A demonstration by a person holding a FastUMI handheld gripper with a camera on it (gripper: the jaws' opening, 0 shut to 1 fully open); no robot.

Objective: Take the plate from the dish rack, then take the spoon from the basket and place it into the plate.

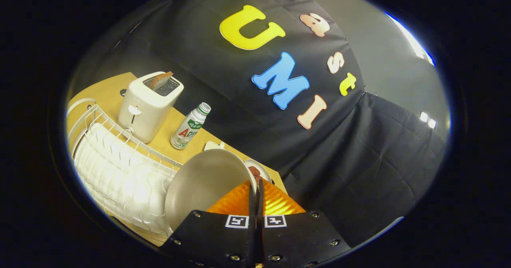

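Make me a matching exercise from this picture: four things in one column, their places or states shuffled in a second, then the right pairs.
Things:
1. plate
2. toaster
3. bottle
4. dish rack

Places or states:
A. white wire, beside the toaster
B. standing between the toaster and the black cloth
C. held at its rim by the shut gripper
D. a slice sticking out of its slot

Pairs: 1-C, 2-D, 3-B, 4-A

Gripper-mounted fisheye, tilted, looks close over the plate (203, 184) toward the toaster (149, 106).
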